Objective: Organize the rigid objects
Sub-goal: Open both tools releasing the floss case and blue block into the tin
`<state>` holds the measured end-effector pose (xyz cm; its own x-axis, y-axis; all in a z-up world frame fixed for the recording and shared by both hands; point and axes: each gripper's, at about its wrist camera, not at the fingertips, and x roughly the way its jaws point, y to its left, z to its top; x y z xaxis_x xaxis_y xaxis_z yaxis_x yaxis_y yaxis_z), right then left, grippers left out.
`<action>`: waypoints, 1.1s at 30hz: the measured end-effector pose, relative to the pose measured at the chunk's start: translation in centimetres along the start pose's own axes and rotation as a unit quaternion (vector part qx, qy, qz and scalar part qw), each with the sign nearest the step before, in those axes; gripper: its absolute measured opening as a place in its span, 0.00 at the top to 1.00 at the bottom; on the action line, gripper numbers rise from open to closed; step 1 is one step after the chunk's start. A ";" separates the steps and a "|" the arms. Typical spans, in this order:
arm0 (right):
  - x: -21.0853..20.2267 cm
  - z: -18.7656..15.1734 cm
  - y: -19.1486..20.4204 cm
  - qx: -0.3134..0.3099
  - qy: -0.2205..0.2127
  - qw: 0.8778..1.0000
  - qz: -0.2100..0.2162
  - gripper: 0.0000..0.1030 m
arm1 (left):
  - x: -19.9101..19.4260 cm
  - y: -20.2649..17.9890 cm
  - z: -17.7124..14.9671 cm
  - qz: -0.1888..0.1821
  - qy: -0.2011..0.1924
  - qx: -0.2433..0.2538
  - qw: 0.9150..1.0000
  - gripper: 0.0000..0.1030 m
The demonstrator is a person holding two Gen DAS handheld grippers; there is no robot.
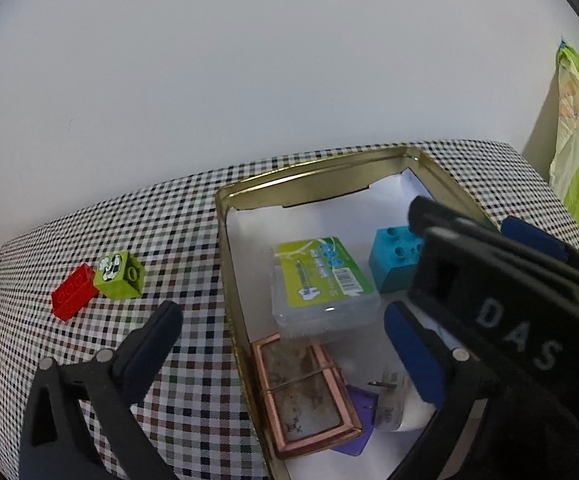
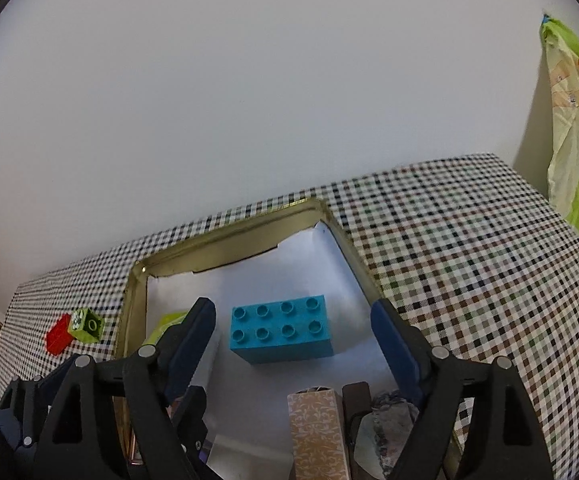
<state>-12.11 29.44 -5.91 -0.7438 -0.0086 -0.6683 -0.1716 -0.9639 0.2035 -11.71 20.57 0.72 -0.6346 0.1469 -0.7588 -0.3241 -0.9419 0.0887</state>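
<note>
Your right gripper hangs over the tin with its fingers wide apart, and the blue brick sits flat on the white floor of the tin between them, touching neither. I think it is lying there loose because that is its new home.

Your left gripper is spread open too and holds nothing. One finger hangs over the checked cloth and the other over the tin.

The tin also keeps a green box, a copper frame and a tall patterned box (all packed near you, so the far end stays free).

The red brick and the green brick touch each other out on the cloth, well apart from the tin. I think they go in next, and your left gripper is nearer.
</note>
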 end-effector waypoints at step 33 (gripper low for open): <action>-6.0 -5.0 -1.8 0.004 -0.143 0.989 -0.044 0.20 | -5.3 1.9 -4.3 0.019 -0.171 -0.048 0.984 0.01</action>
<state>-4.15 29.94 -5.83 -0.8774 0.1525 -0.4549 -0.2490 -0.9551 0.1602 -5.92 16.66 2.14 -0.8488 0.1885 -0.4939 -0.2378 -0.9706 0.0382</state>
